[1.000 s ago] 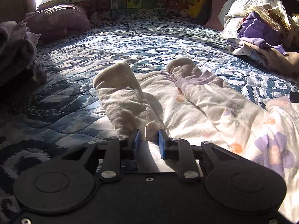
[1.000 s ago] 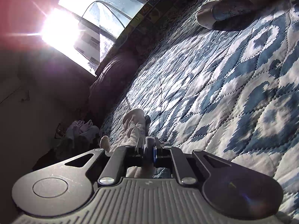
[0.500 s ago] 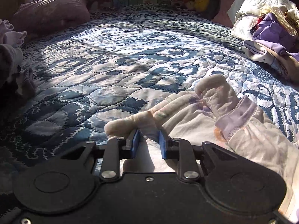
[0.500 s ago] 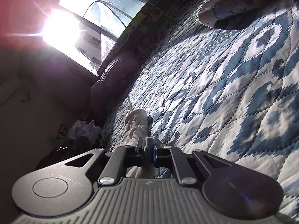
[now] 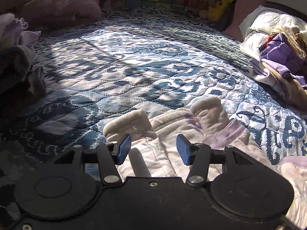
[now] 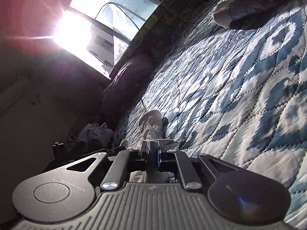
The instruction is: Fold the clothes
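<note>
A cream baby garment (image 5: 172, 132) with pale flower print and a lilac band lies on the blue patterned quilt (image 5: 134, 67), its two footed ends pointing away from me. My left gripper (image 5: 153, 148) hangs open just above it, blue pads apart, nothing held. In the right wrist view my right gripper (image 6: 152, 156) is shut on a fold of the same garment (image 6: 151, 126), which stretches ahead along the quilt (image 6: 239, 95).
A heap of unfolded clothes (image 5: 280, 57) sits at the right of the bed, folded grey and lilac clothes (image 5: 15, 44) at the left. A mauve pillow (image 5: 61, 5) lies at the far left. A bright window (image 6: 107, 23) glares in the right wrist view.
My left gripper has opened and let go of the garment's leg, which now lies flat on the quilt. The right gripper has stayed shut on the cloth.
</note>
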